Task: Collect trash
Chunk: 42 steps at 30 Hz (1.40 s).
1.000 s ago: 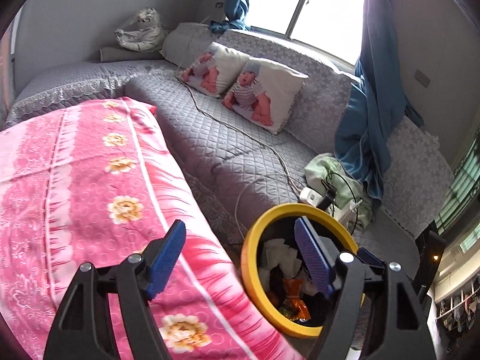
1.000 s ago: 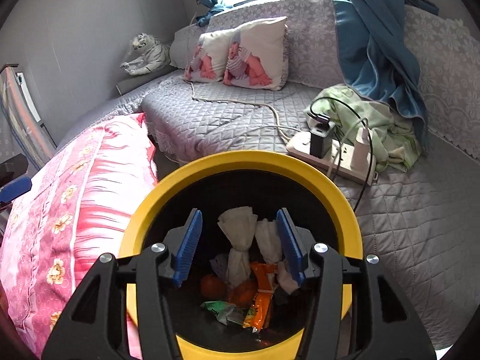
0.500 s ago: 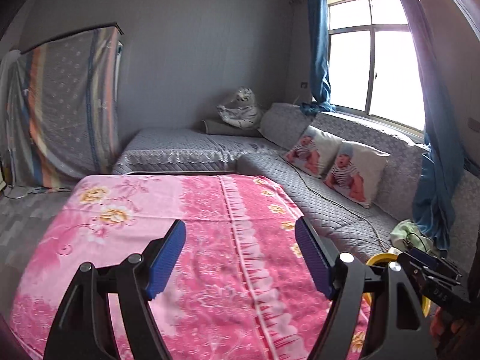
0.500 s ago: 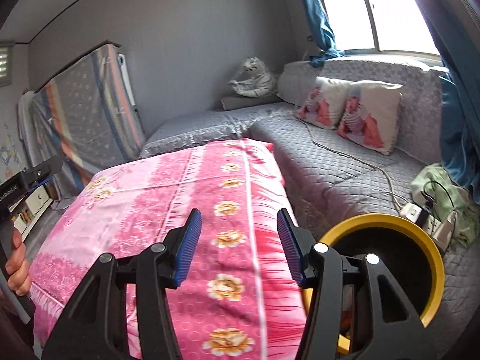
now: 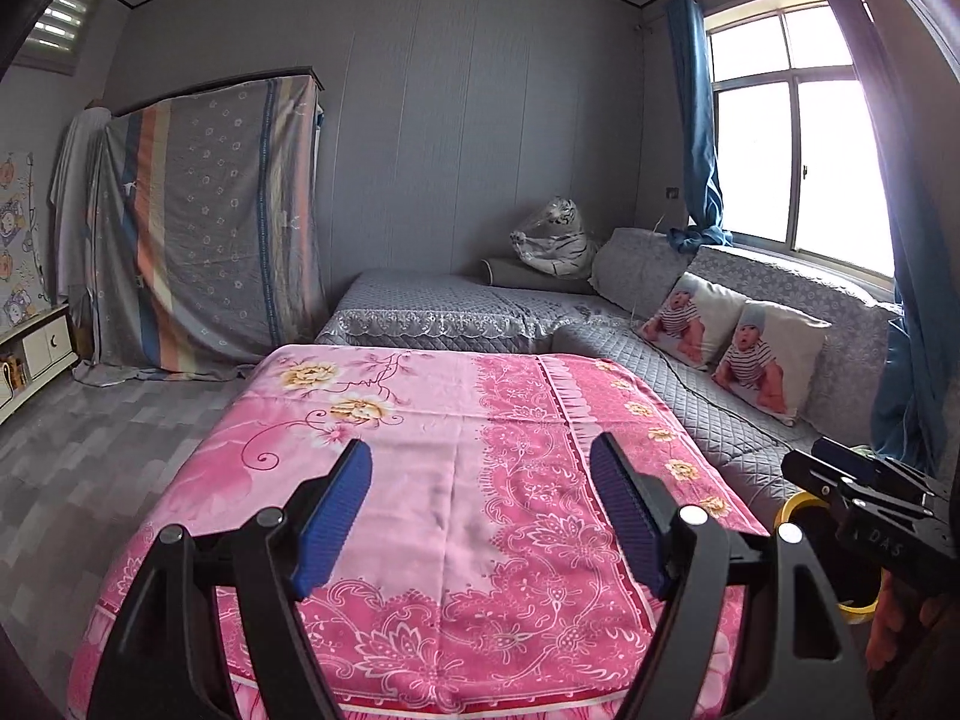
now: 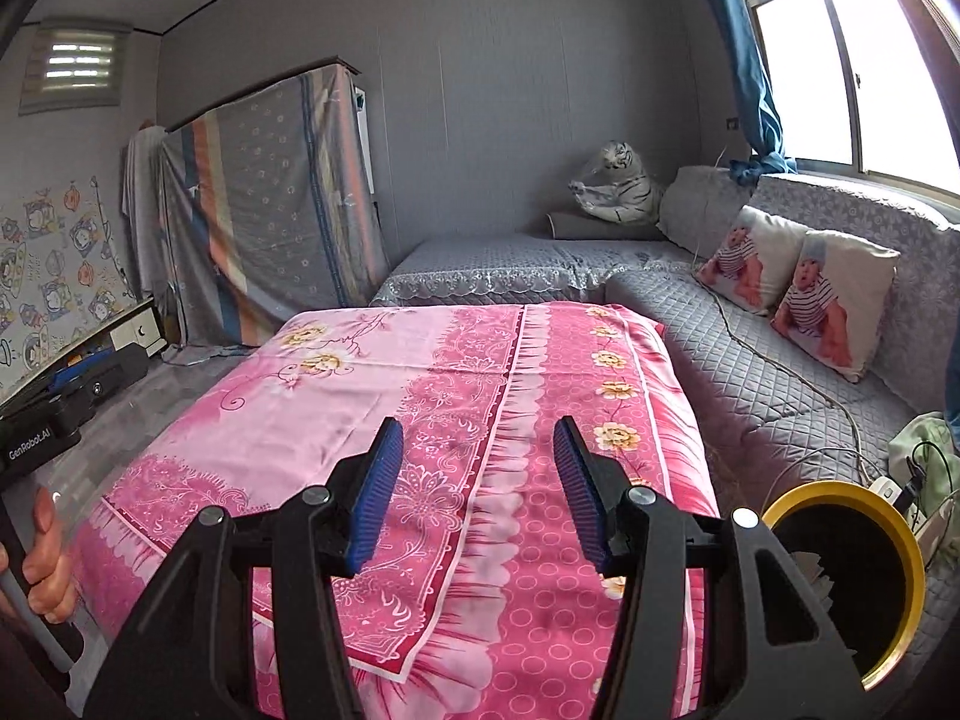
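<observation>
A yellow-rimmed black bin (image 6: 864, 576) stands low at the right beside the table, with a scrap of white paper showing inside; in the left wrist view only a sliver of its yellow rim (image 5: 798, 504) shows behind the other gripper. My left gripper (image 5: 480, 516) hangs open over the pink flowered tablecloth (image 5: 456, 480), nothing between its blue pads. My right gripper (image 6: 477, 480) is open too, above the same tablecloth (image 6: 480, 372), holding nothing. No loose trash shows on the cloth.
A grey quilted corner sofa (image 6: 780, 384) runs along the right and back, with two baby-print cushions (image 6: 834, 300), a cable and a power strip (image 6: 888, 489). A plush white tiger (image 5: 558, 240) sits in the corner. A cloth-covered cabinet (image 5: 210, 222) stands at the left wall.
Both grippers swung up and to the left, away from the bin's mouth, and now face across the pink table toward the far wall. Their jaw openings look unchanged.
</observation>
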Tool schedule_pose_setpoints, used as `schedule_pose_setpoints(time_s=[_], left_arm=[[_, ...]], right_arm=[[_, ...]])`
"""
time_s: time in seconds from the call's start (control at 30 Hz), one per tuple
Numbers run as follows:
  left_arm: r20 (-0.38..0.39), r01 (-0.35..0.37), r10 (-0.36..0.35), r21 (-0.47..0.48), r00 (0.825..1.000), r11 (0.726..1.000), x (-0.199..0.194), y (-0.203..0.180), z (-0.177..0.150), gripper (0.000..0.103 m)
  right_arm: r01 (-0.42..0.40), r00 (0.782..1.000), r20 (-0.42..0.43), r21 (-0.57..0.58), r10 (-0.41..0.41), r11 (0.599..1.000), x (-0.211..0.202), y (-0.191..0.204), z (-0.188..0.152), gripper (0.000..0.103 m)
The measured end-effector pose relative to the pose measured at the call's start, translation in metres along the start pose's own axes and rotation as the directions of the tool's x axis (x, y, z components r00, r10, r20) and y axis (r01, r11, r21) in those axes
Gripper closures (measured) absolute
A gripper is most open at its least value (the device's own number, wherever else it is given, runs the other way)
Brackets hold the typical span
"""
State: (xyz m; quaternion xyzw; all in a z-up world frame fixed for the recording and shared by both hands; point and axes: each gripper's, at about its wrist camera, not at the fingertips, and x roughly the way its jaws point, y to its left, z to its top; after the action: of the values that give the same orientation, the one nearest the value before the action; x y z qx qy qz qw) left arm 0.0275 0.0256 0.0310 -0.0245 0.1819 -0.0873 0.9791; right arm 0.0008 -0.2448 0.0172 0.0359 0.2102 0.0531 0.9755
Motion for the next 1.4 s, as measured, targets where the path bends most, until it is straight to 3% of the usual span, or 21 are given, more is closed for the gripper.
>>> schedule_pose_setpoints(time_s=[0.1, 0.23, 0.37, 0.53, 0.73, 0.93, 1.4], left_arm=[[-0.012, -0.002, 0.002, -0.007, 1.000, 1.000, -0.008, 0.000, -0.006, 0.031], [-0.011, -0.006, 0.006, -0.017, 1.000, 1.000, -0.015, -0.002, -0.008, 0.025], [0.035, -0.021, 0.022, -0.014, 0.999, 1.000, -0.027, -0.006, -0.009, 0.013], [0.077, -0.025, 0.027, -0.032, 0.997, 0.999, -0.037, -0.009, -0.007, 0.008], [0.091, -0.038, 0.040, -0.034, 0.995, 0.999, -0.042, -0.012, -0.007, 0.008], [0.103, -0.033, 0.037, -0.041, 0.994, 0.999, -0.042, -0.010, -0.007, 0.008], [0.126, -0.020, 0.024, -0.036, 0.992, 0.999, -0.043, -0.013, -0.007, 0.008]], right_arm=[[0.021, 1.000, 0.016, -0.009, -0.020, 1.000, -0.005, 0.006, -0.004, 0.054], [0.032, 0.999, 0.040, 0.007, -0.032, 0.999, -0.013, 0.010, -0.009, 0.044], [0.065, 0.995, 0.071, 0.014, -0.065, 0.998, -0.020, 0.010, -0.015, 0.030], [0.108, 0.986, 0.123, 0.066, -0.116, 0.992, -0.030, 0.003, -0.021, 0.010], [0.188, 0.953, 0.225, 0.094, -0.205, 0.978, -0.045, 0.002, -0.030, 0.008], [0.232, 0.932, 0.248, 0.147, -0.263, 0.962, -0.051, -0.008, -0.032, 0.008], [0.201, 0.952, 0.201, 0.151, -0.229, 0.968, -0.042, -0.007, -0.037, 0.008]])
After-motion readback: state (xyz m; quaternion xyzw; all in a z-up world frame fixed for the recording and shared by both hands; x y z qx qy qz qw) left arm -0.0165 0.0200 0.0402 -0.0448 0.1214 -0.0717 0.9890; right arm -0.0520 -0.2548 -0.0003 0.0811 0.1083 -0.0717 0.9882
